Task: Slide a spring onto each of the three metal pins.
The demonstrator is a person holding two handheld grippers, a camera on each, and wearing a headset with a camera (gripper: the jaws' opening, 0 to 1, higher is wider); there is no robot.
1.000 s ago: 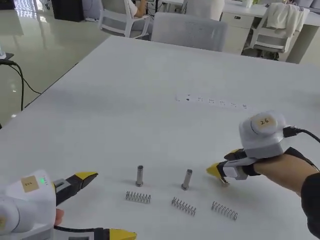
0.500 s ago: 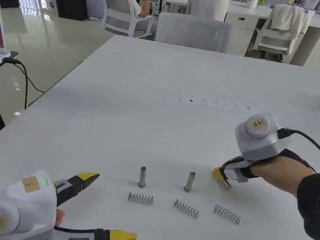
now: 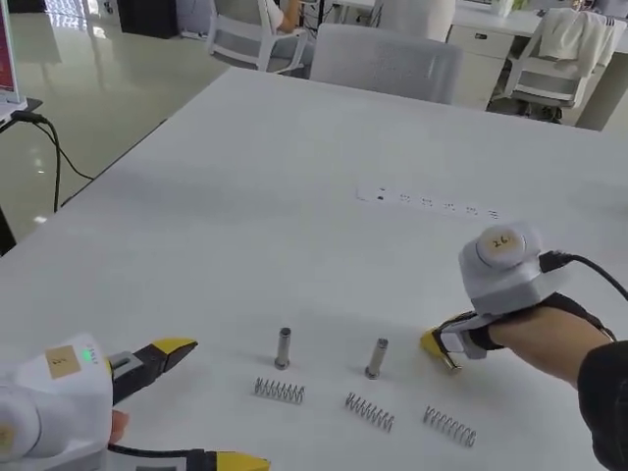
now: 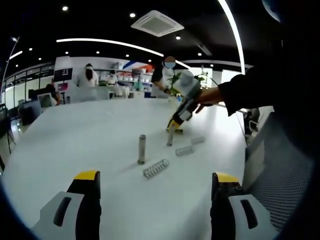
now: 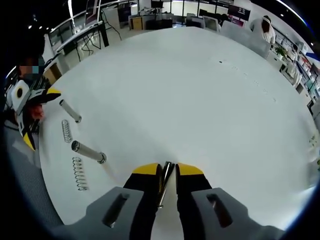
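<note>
White worktop [image 3: 294, 196], two pins [image 3: 284, 347] upright, three springs [image 3: 370, 411] lying in a row just before the pins, socket strip [image 3: 427, 202] well beyond them

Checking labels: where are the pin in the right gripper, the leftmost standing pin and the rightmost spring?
held pin [image 5: 163, 180], right gripper view, shaft between the jaws
leftmost pin [image 3: 284, 347], head view, mid-shaft
rightmost spring [image 3: 449, 426], head view, middle coils

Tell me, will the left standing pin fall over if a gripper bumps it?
Probably: the left pin stands tall and thin on a small end, so a nudge likely tips it. It looks round, so it may then roll across the smooth table.
</note>
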